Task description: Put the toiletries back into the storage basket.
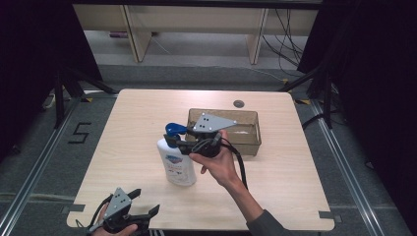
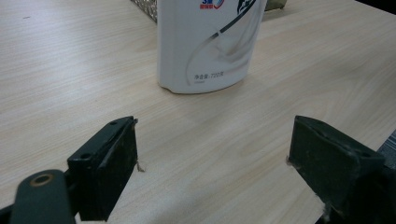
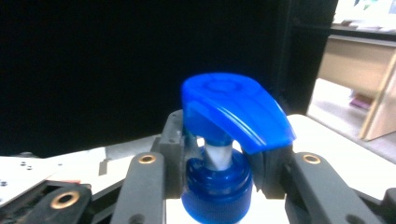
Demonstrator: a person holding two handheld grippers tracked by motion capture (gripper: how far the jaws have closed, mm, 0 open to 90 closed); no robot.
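A white pump bottle (image 1: 177, 164) with a blue pump head (image 1: 173, 129) stands upright near the middle of the wooden table (image 1: 133, 113). My right gripper (image 1: 183, 142) comes in from the right and is shut on the bottle's neck just under the pump head (image 3: 233, 107), its jaws on either side of the blue collar (image 3: 217, 191). My left gripper (image 1: 146, 201) rests at the table's front left edge, open and holding nothing. In the left gripper view its jaws (image 2: 212, 163) stand wide apart, and the bottle's base (image 2: 205, 46) is a short way beyond them.
A brown see-through box (image 1: 248, 142) sits just behind and to the right of the bottle, close to my right hand. A round cable hole (image 1: 239, 103) is near the table's far edge. Dark curtains flank the table on both sides.
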